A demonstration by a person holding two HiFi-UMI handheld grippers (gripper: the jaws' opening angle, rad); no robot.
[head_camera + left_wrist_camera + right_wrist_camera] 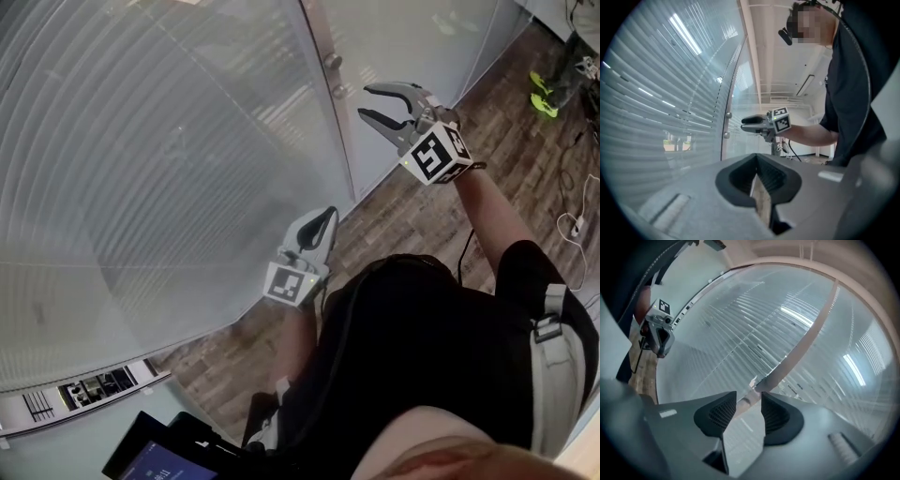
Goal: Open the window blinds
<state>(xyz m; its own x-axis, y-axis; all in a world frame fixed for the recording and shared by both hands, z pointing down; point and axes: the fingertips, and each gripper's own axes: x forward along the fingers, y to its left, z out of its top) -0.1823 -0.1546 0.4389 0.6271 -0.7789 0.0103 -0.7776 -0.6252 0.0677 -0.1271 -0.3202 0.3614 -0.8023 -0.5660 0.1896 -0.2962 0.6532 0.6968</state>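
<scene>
Aim: right hand-held gripper (pixel 365 101), jaws apart and empty, should centre small round metal knob (pixel 338 91) just ahead before closing | left hand-held gripper (pixel 326 217): closed, empty

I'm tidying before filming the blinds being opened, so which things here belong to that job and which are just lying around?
Job:
window blinds
round knobs beside them, probably their control
right gripper, open, near the knobs

Lying about:
green shoes
loose cables
tablet screen at lower left
</scene>
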